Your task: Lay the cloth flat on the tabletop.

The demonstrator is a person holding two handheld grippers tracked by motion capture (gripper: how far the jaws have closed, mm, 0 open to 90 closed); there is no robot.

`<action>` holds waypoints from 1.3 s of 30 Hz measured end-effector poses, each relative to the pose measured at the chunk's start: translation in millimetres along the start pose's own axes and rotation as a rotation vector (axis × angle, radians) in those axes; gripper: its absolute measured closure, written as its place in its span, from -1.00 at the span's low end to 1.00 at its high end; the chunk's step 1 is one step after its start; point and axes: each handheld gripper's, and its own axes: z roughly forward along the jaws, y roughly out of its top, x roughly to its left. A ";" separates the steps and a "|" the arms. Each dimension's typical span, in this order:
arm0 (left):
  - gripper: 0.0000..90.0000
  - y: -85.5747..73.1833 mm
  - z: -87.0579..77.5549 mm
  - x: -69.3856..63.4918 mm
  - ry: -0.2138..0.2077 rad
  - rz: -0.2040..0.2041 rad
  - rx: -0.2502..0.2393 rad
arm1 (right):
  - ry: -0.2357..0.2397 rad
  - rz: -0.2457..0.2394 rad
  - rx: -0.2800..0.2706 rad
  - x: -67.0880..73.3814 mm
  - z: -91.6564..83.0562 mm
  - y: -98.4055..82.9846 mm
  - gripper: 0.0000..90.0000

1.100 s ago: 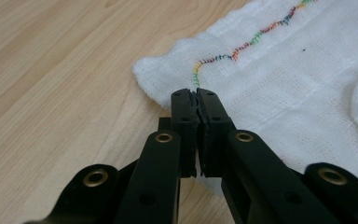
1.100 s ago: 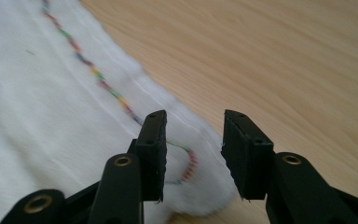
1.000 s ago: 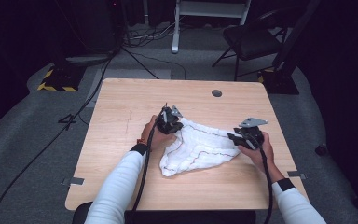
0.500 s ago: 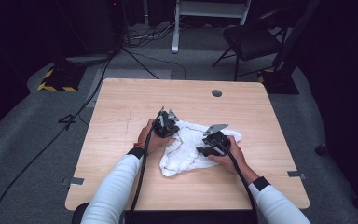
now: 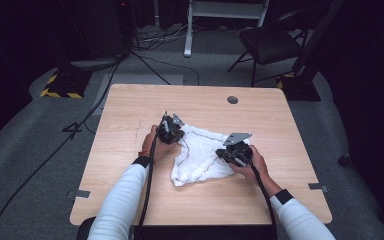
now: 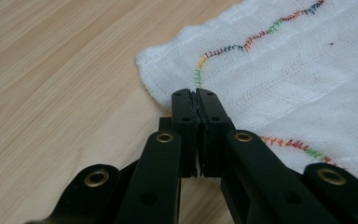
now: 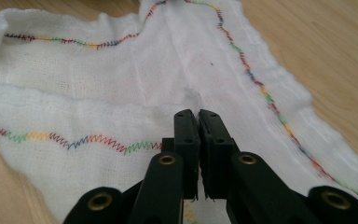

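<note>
White gauze cloth [image 5: 202,157] with rainbow zigzag stitching sat partly folded mid-tabletop, a bit toward my near edge. Its long axis ran diagonally, from the far-left corner I'd pinched down toward the near right. My left gripper [image 6: 196,95] was clamped shut on that hem corner. My right gripper [image 7: 198,116] had just been closing and looked shut on a folded layer. I'd say the fold was halfway, with flattening and squaring left on the wooden table [image 5: 130,105].
</note>
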 end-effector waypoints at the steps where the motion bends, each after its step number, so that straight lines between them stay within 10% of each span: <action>1: 0.93 -1.2 -1.6 3.0 0.008 -0.008 -0.001 | -0.002 0.004 -0.011 -1.6 -2.6 -0.4 0.92; 16: 0.90 -18.9 -20.3 25.8 0.051 -0.075 0.030 | 0.060 -0.012 -0.085 -15.2 -70.9 -38.5 0.92; 20: 0.47 -20.5 -30.2 19.5 0.060 -0.076 0.023 | 0.066 0.004 -0.077 -15.3 -83.0 -55.8 0.91; 23: 0.01 -21.1 -44.4 5.3 0.045 -0.067 -0.012 | 0.066 0.011 -0.065 -12.7 -88.4 -66.6 0.90; 29: -0.29 -27.4 -76.2 -42.9 -0.132 0.024 -0.105 | 0.059 0.039 -0.053 -9.7 -96.6 -84.2 0.90; 39: -0.07 -38.9 -59.1 -98.9 -0.277 0.188 0.032 | 0.035 0.044 -0.028 -1.1 -89.7 -93.0 0.55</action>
